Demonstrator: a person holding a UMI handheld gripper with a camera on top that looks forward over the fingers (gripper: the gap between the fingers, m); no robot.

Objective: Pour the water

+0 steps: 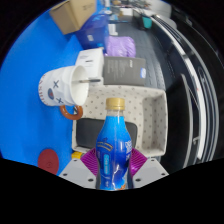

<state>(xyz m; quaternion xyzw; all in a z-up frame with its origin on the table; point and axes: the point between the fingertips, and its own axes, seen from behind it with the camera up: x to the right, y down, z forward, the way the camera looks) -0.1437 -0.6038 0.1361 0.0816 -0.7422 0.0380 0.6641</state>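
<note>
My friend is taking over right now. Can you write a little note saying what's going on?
Tool: shut on the blue bottle, which stands upright between the fingers with its yellow cap still on.
White mug: just ahead of the tool, on the blue table, beside a small white box. A beige basket sits right behind the bottle.
Done: the bottle is grabbed.
Left: bring the bottle over the mug and pour. I cannot see inside the mug, so I cannot tell if any water is in it yet.
</note>
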